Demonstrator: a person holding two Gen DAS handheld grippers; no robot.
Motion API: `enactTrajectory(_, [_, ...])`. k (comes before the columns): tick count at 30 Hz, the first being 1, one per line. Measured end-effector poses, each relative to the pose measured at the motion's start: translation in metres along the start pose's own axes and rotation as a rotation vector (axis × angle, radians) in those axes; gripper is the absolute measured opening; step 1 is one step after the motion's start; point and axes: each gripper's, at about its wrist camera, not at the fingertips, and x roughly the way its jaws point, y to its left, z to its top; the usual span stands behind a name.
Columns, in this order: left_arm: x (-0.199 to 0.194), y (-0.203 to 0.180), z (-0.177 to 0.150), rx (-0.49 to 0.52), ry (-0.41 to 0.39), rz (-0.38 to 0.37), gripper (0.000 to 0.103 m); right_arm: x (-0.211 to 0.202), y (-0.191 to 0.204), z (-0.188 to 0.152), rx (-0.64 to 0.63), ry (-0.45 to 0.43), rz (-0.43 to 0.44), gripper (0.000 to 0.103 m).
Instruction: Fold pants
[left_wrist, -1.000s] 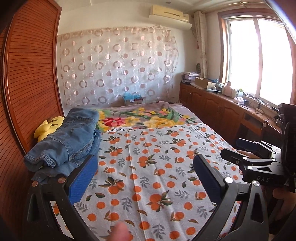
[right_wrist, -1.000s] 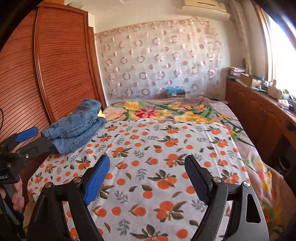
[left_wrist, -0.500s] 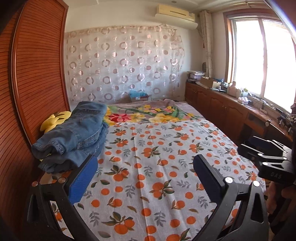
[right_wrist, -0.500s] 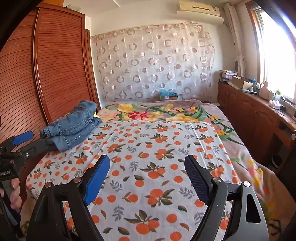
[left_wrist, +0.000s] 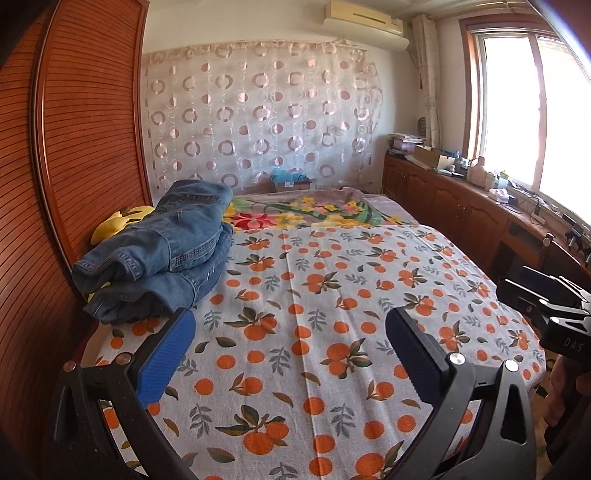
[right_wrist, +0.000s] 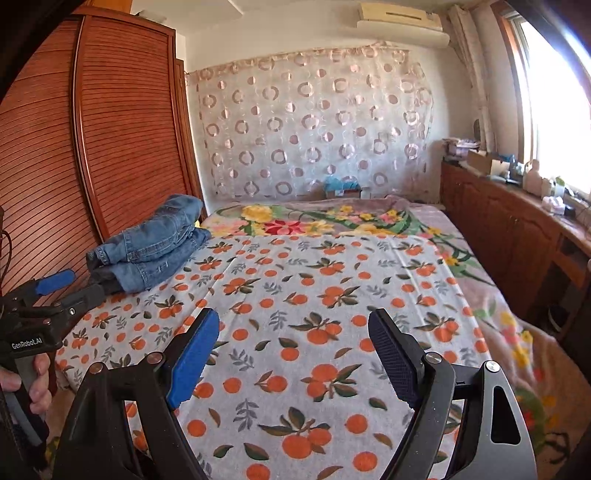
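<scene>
We hold both claws over the near part of the bed (left_wrist: 314, 295), and both gape wide with nothing between their pads: the left claw (left_wrist: 291, 354) and the right claw (right_wrist: 291, 354). The jeans (left_wrist: 162, 251) lie in a stacked, folded-looking bundle at the bed's left edge, against the wooden wardrobe (left_wrist: 85, 147), with a yellow soft toy (left_wrist: 118, 221) peeking out just behind them. In the right wrist view the jeans (right_wrist: 151, 247) sit well beyond the left claw's tip.

This scene fits two stages: a bundle waiting to be spread out on the sheet, or a finished fold set aside. We cannot settle which, so we judge only how the denim will handle. It is thick and heavy, so any grip should take a full edge such as the waistband, not a loose layer, or the stack will slide apart.

Against the earlier frames, both cameras now sit higher and further back from the bed. More of the curtain wall shows, and the jeans appear smaller and further off. The bundle itself has kept its shape and place, and both claws are just as wide as before.
</scene>
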Motion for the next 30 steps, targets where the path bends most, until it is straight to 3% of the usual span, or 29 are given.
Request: enactTrajectory(30, [-0.0068,0.0001,-0.0003,-0.001,-0.011,-0.002,0.103,0.0049,-0.0007,-0.0075,-0.001,-0.001,-0.008,0.084])
